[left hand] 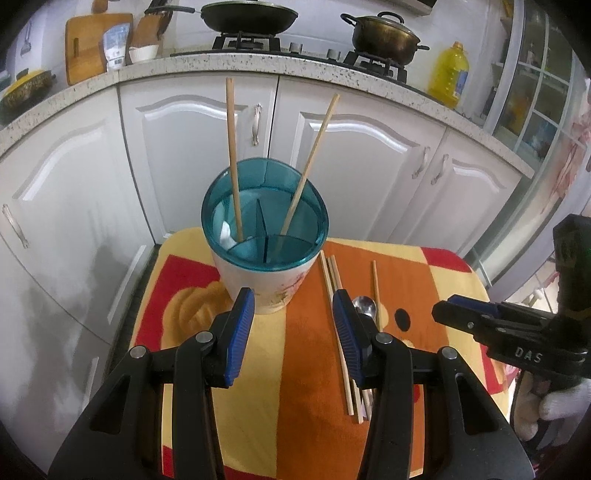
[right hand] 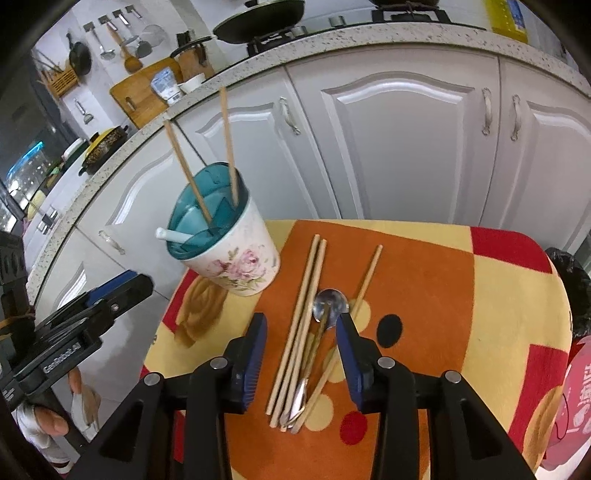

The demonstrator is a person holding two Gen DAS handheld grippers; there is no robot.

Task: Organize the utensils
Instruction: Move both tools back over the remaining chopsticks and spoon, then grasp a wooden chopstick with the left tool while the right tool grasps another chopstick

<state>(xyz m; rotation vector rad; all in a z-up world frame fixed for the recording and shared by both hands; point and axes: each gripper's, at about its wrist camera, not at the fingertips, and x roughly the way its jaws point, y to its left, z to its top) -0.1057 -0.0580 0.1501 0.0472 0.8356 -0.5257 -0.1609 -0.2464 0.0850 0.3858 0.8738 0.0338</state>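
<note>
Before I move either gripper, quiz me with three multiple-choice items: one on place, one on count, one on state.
1. Where is the metal spoon?
A in the cup
B on the cloth among the loose chopsticks
C on the counter

2. How many chopsticks stand in the cup?
A two
B four
C none

3. The right gripper is:
A shut on a chopstick
B open above the utensils
C shut on the cup

B: it lies flat on the cloth.
A: two sticks rise from the cup.
B: nothing is pressed between its pads.

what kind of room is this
A home kitchen, most likely: a gas stove with a wok and pot on a counter above white cabinets.
</note>
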